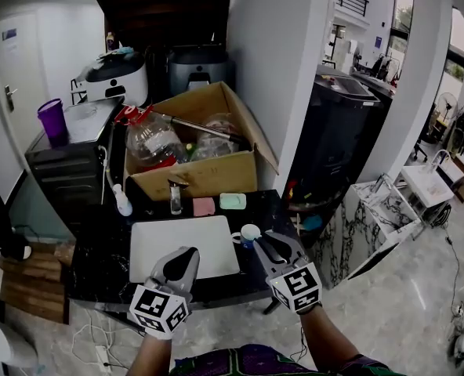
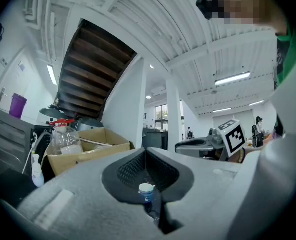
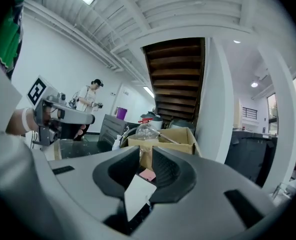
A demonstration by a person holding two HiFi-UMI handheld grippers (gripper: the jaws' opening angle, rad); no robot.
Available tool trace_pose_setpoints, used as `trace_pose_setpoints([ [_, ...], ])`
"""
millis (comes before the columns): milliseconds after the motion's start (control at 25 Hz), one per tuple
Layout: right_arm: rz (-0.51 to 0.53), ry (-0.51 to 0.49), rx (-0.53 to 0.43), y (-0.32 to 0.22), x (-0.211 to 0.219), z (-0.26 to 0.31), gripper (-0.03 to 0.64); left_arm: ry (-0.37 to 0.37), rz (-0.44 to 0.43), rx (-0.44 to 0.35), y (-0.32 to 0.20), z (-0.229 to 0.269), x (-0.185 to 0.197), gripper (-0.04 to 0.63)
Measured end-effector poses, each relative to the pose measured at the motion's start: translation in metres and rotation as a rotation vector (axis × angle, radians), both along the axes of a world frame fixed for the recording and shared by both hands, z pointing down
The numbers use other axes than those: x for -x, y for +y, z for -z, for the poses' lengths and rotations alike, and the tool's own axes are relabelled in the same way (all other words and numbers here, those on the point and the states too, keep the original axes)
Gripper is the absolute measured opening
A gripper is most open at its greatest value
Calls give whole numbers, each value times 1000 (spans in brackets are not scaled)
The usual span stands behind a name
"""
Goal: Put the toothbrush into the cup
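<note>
Your left gripper (image 1: 186,254) hangs over the near edge of the white basin (image 1: 165,237). Its jaws meet tip to tip with nothing clamped. In the left gripper view, a slit low between the jaws shows part of the cup (image 1: 249,233): white rim, blue body, lower half cut off by the jaw.

Your right gripper (image 1: 270,244) is at the basin's right corner, tips just beside the cup, and I can't tell if they touch it. Its jaws are partly apart with a narrow gap, and nothing is pinched. Its own view shows only background through that gap: a corner of the basin, the pink block (image 1: 204,207) and the cardboard box (image 1: 208,177).

The cup stands upright on the black counter (image 1: 99,261), just right of the basin and in front of the pale green block (image 1: 233,201).

I can't pick out the toothbrush in any view. The cup's inside is too small and washed out to read.

The faucet (image 1: 175,197) stands behind the basin, with a white squeeze bottle (image 1: 123,203) to its left. The box holds clear plastic bottles (image 1: 150,141), and the rest of its contents are a jumble. A purple tumbler (image 1: 52,120) sits on the dark cabinet at far left.

Both of your forearms are cut off by the bottom edge of the head view. The gripper bodies fill the lower half of both gripper views and hide the counter below.
</note>
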State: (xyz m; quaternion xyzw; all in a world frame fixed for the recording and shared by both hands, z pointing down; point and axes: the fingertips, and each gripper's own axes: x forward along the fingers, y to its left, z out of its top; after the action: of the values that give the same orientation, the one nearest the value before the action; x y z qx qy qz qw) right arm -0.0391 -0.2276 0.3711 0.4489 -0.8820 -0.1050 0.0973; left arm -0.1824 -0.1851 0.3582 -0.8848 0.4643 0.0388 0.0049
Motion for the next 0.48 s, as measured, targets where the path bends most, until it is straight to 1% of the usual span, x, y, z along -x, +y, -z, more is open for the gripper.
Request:
trace_pose_setpoints([
  [120,-36,-59,-16,1,-11,9,75,5,-1,-20,2,5,-2,17],
  [320,-56,-67,-19,3,-21,16,75,4,16,-33,1,9,-2,17],
  [480,-78,-110,-6,3,-33,17,75,-13,39,-47,1,12,1,17],
])
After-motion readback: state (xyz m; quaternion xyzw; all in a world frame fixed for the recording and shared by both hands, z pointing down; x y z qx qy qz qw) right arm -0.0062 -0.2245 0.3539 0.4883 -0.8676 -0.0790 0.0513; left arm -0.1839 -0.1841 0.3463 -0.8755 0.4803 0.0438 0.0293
